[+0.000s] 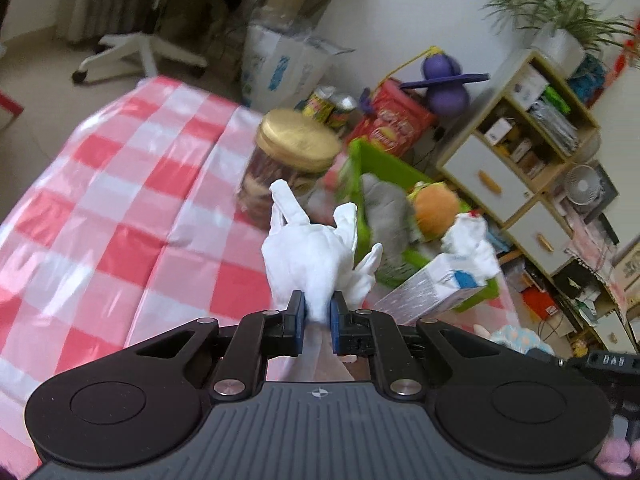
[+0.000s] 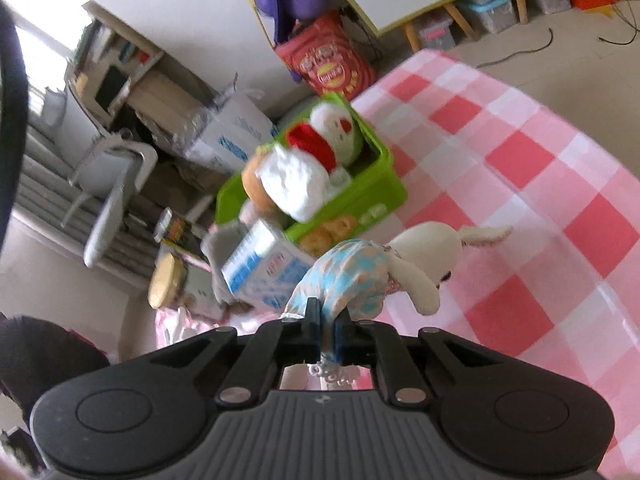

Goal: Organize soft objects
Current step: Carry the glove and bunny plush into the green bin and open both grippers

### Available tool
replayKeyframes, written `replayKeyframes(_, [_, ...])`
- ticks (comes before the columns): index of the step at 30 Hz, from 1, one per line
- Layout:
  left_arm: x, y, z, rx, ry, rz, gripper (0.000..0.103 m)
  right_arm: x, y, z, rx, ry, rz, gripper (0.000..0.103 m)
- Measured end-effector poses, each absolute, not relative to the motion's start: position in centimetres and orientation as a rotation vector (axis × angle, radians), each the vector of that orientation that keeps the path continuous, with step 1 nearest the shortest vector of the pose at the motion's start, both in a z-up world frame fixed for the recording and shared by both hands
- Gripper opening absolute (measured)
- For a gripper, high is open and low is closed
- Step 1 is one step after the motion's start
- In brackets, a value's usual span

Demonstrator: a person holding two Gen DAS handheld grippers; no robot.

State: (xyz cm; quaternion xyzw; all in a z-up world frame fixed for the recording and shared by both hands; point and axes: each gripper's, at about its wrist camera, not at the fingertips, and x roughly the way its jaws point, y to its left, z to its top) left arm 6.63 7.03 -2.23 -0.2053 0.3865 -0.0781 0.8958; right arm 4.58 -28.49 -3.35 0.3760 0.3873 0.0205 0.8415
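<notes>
1. Gripping a white glove (image 1: 310, 252) in my left gripper (image 1: 318, 320), jaws squeezed almost together on its cuff, the fingers of the glove pointing up and away from me.
2. The glove hangs clear above the pink checked tablecloth (image 1: 120, 184), touching nothing else that I can see.
3. Past the glove stands a jar with a gold lid (image 1: 298, 140), and just beside it the green bin (image 1: 384, 164).
4. The bin already holds a grey soft toy (image 1: 386, 204), a plush burger (image 1: 434, 206) and another white soft thing (image 1: 470, 236).
5. A blue and white carton (image 1: 436, 284) leans against the near side of the bin.
6. Over on my right gripper (image 2: 328, 330), the jaws are pinched tight on the blue patterned dress of a cream stuffed rabbit (image 2: 416, 264).
7. The rabbit dangles head down over the tablecloth (image 2: 520, 160), ears trailing towards the right.
8. From the right wrist view, the bin (image 2: 360, 204) sits near the far edge of the table, beyond the rabbit, packed with toys; a white one with a red scarf (image 2: 332, 132) lies on top.
9. The carton (image 2: 264, 268) lies just beside the rabbit's dress; whether they touch, I cannot tell.
</notes>
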Motion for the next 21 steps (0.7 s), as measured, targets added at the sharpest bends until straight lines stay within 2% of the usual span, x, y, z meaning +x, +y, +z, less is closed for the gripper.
replayKeyframes(8, [8.5,4.2,0.3,-0.324,0.726,-0.223,0.009,6.3,-29.8,-1.1,0.815,0.739,0.063,0.000])
replayKeyframes(21, [16.5,-0.6,2.7,-0.187,0.677,-0.263,0.009,12.4,-29.6,2.4,0.775,0.607,0.138,0.000])
